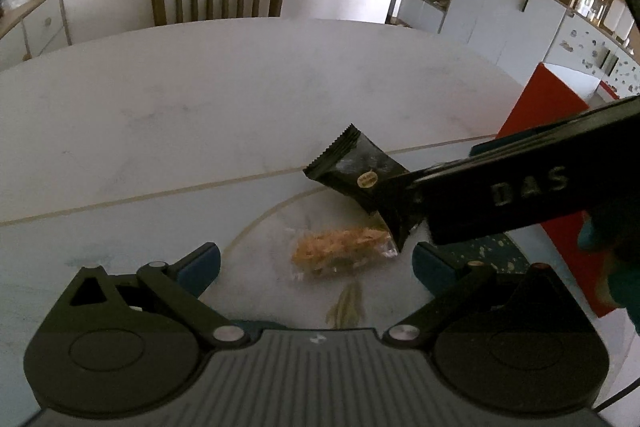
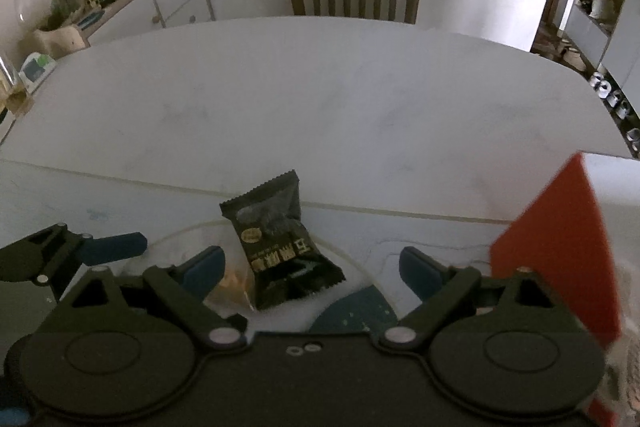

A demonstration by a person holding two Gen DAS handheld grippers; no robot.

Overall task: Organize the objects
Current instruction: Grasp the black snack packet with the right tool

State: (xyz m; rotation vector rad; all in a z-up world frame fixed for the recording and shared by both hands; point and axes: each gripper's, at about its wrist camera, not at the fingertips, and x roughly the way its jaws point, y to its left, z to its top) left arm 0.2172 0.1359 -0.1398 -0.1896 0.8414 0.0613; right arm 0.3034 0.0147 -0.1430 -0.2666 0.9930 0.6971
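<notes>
Right gripper [image 2: 310,269] nearest, jaws wide apart, nothing clamped. Black snack packet [image 2: 280,241] lies between and just ahead of them, long axis running away toward the far edge of the surface [image 2: 320,99], partly over a clear-wrapped orange snack [image 1: 340,253]. Left gripper [image 1: 316,263] jaws apart, empty.

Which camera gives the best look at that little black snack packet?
The right wrist view: the black snack packet sits whole and near the middle, its gold sticker and printing facing the camera. In the left wrist view the same packet appears from the side, its lower end hidden behind the other claw's arm.
</notes>
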